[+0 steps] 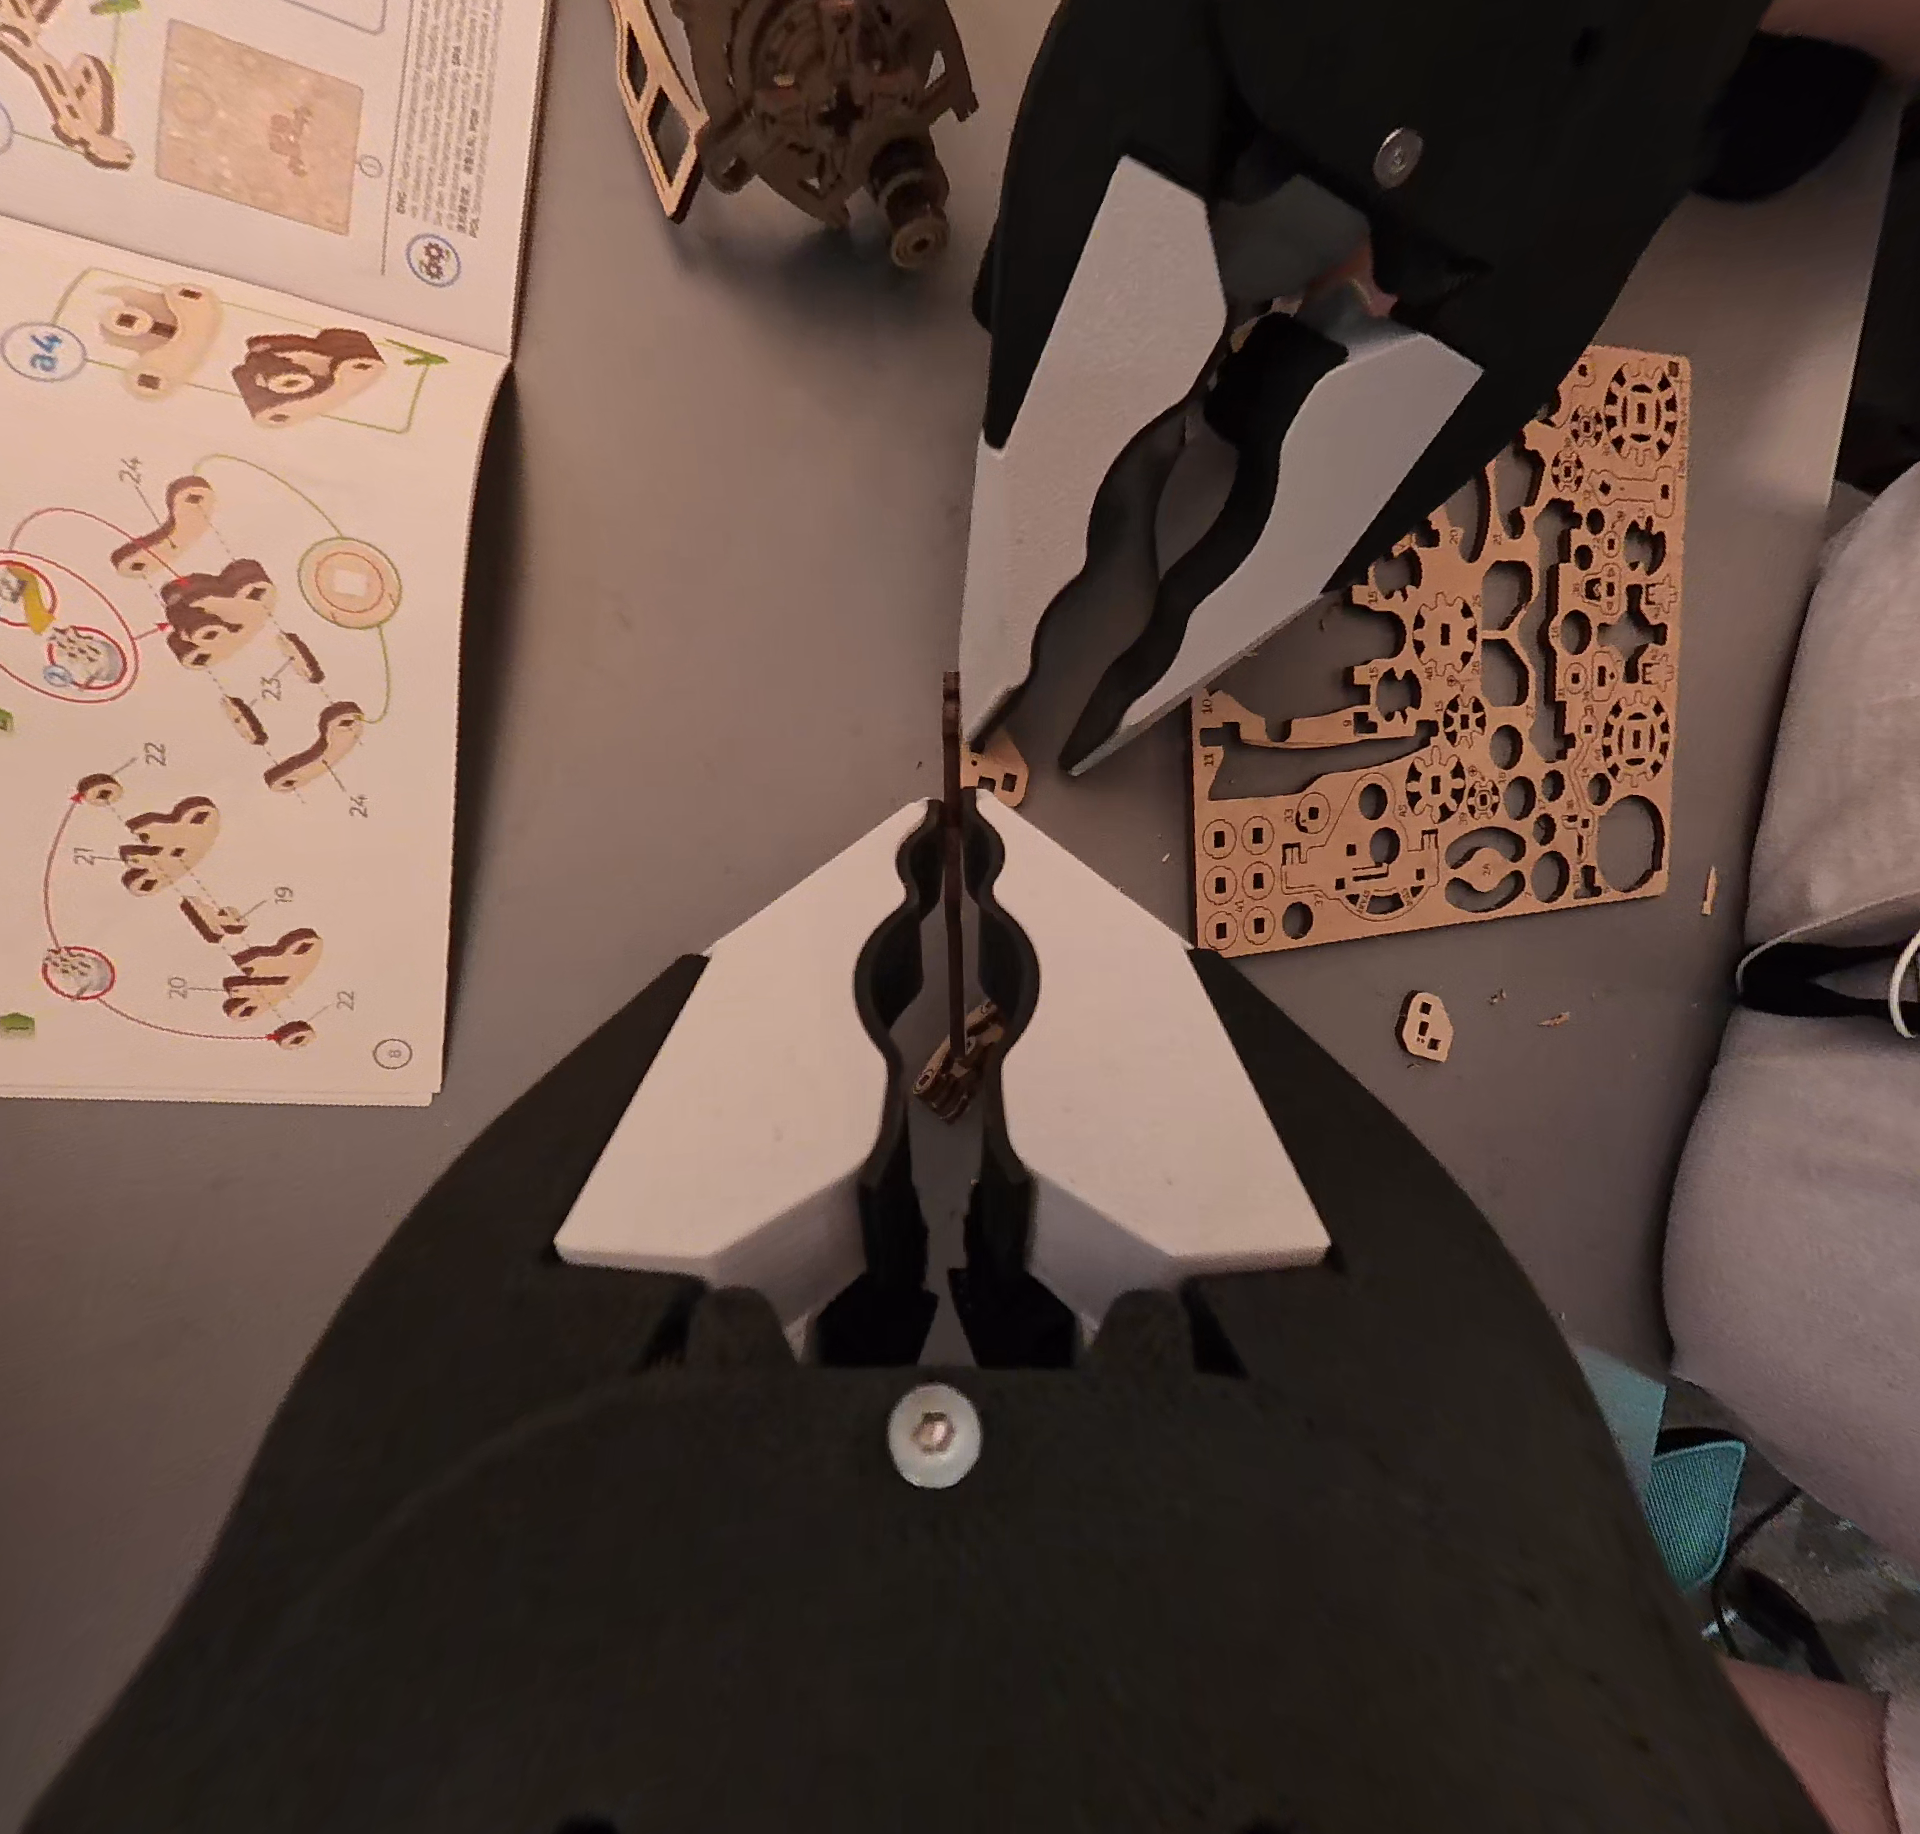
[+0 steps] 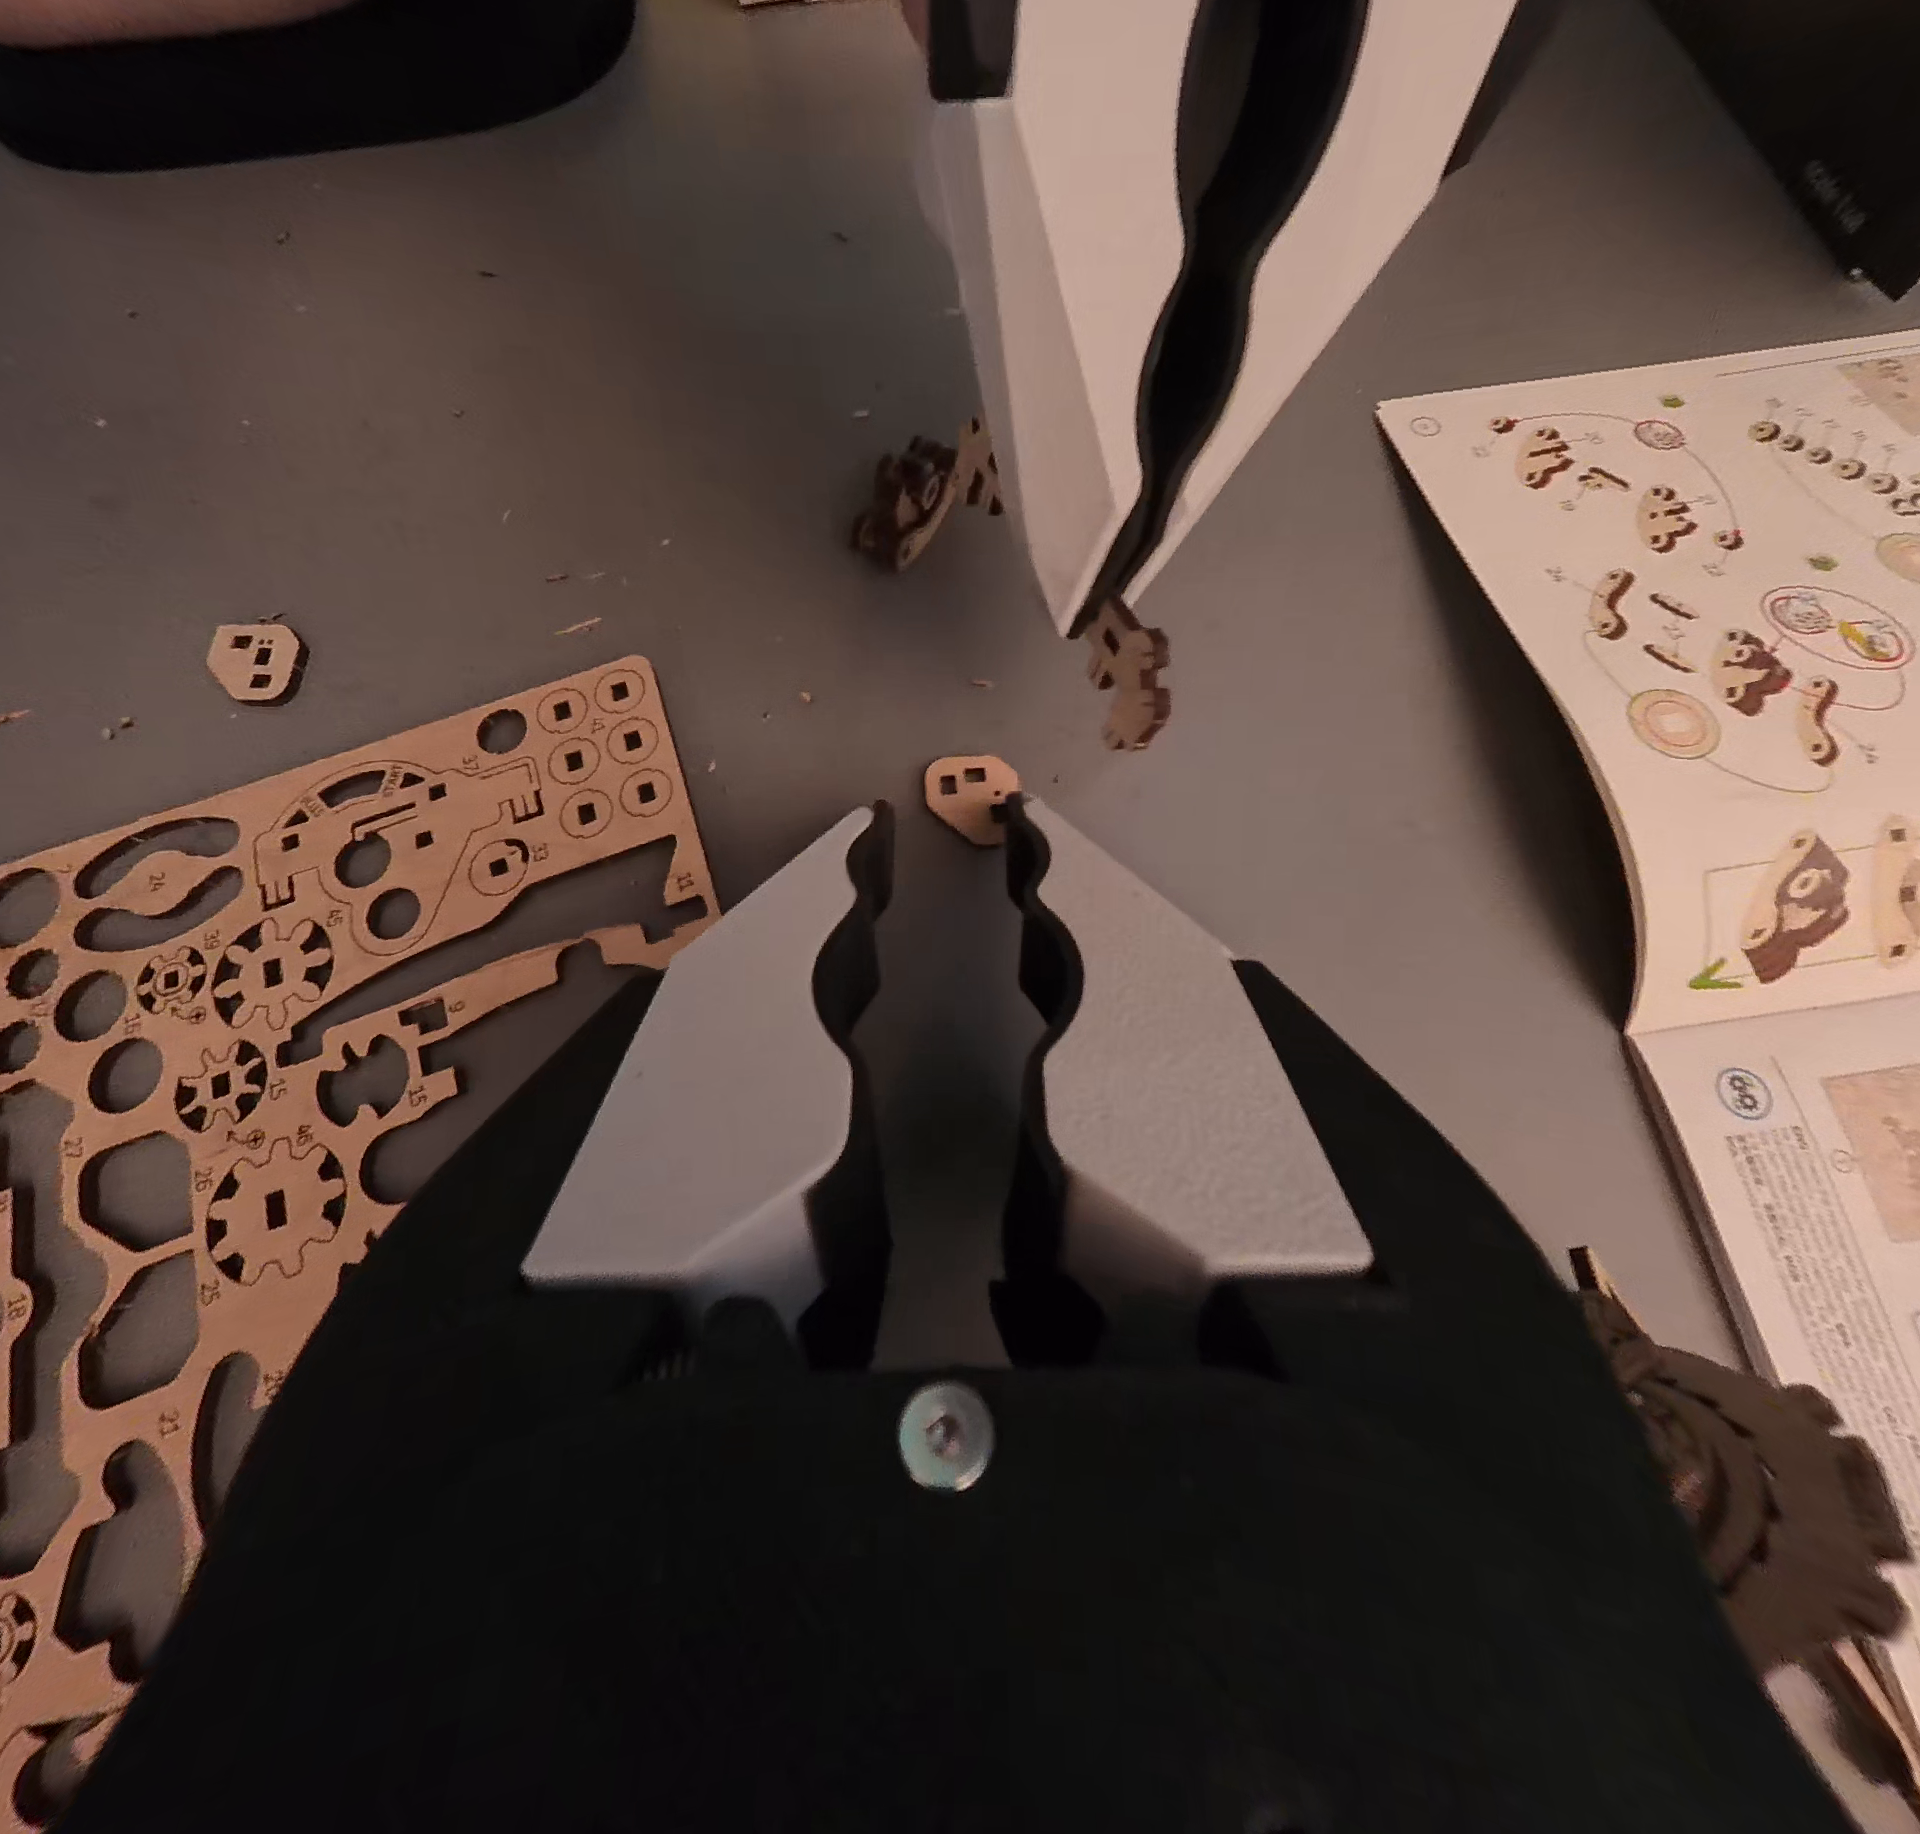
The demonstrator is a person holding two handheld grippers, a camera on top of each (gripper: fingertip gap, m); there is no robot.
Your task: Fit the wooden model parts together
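Going left to right in the left wrist view, the instruction booklet (image 1: 239, 537) lies open along the bench's left edge, its pages turned up so the drawings can be consulted. At the far edge, past the booklet, stands a half-built gear assembly (image 1: 821, 91), parked clear of the work.

In the middle, the left gripper (image 1: 951, 808) is clenched on a thin wooden piece (image 1: 952, 745), held edge-on and upright so its free end sticks out past the tips, probably to offer it for joining.

Just to its right, a small flat piece (image 2: 971, 792) with square holes lies on the bench. The right gripper (image 2: 945, 818) hangs over it with jaws parted and nothing held, one tip touching its rim, likely about to pick it up.

Farther right, the punched-out plywood sheet (image 1: 1455, 745) lies flat near the bench's right edge.
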